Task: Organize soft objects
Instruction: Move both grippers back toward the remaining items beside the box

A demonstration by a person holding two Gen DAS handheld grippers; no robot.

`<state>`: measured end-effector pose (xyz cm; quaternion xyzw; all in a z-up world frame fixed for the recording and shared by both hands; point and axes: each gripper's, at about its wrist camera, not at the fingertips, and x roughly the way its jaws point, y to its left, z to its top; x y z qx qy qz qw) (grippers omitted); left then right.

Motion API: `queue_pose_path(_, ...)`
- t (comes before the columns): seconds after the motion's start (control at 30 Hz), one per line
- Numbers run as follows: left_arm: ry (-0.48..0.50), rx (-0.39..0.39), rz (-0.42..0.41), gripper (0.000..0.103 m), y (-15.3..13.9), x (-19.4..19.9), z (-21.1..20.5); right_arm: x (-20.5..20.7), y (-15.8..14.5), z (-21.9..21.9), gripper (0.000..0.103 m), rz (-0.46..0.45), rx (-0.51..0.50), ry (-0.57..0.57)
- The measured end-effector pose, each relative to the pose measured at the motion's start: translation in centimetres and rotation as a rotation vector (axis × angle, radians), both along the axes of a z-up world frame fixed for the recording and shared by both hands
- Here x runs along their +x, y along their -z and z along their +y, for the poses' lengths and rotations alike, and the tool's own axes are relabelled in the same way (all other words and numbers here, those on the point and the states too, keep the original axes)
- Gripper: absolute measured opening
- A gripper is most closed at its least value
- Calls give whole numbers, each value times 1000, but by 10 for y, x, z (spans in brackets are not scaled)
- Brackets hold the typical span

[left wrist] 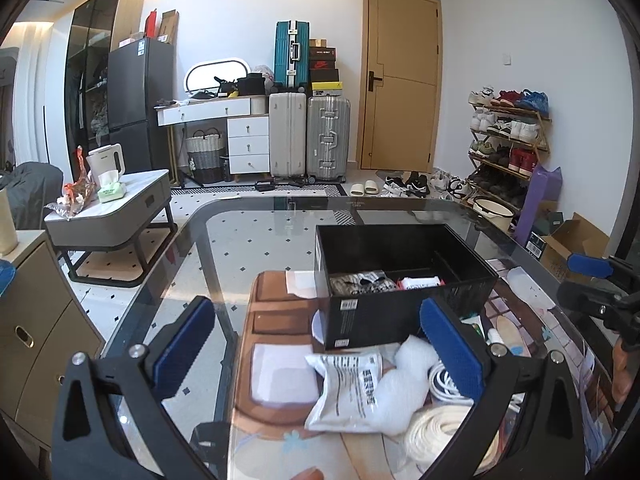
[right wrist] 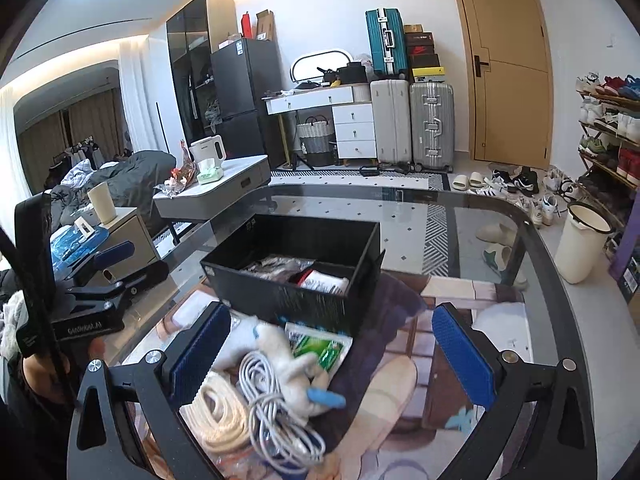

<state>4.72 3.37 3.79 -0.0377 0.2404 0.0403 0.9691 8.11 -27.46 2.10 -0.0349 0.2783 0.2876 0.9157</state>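
A black box (left wrist: 400, 312) with a divider stands on the glass table and holds patterned and red-white packets (left wrist: 384, 282). In front of it lie a white printed pouch (left wrist: 348, 392), a white plush toy (left wrist: 404, 384), a white cable (left wrist: 442, 380) and a cream rope coil (left wrist: 436, 436). My left gripper (left wrist: 318, 354) is open and empty above the pouch. In the right wrist view the box (right wrist: 296, 268), plush toy (right wrist: 288, 364), green packet (right wrist: 320, 350), cable (right wrist: 276, 412) and rope (right wrist: 220, 412) show. My right gripper (right wrist: 334, 360) is open and empty above them.
The glass table (left wrist: 248, 232) carries a printed mat (right wrist: 400, 380). A grey side table (left wrist: 116, 216) with a kettle stands to the left. Suitcases, a white desk and a door are at the back, a shoe rack (left wrist: 508, 148) and cream bucket (right wrist: 580, 240) to the right.
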Motion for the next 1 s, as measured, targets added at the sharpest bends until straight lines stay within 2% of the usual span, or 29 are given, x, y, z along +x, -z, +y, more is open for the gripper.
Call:
queue_pose_path(0.4, 11, -20, 23, 103, 6, -15, -2, -22, 27, -1, 102, 56, -44, -6)
queue_pose_path(1.0, 27, -32, 110, 103, 30, -12, -3, -16, 50, 9, 102, 92, -119, 0)
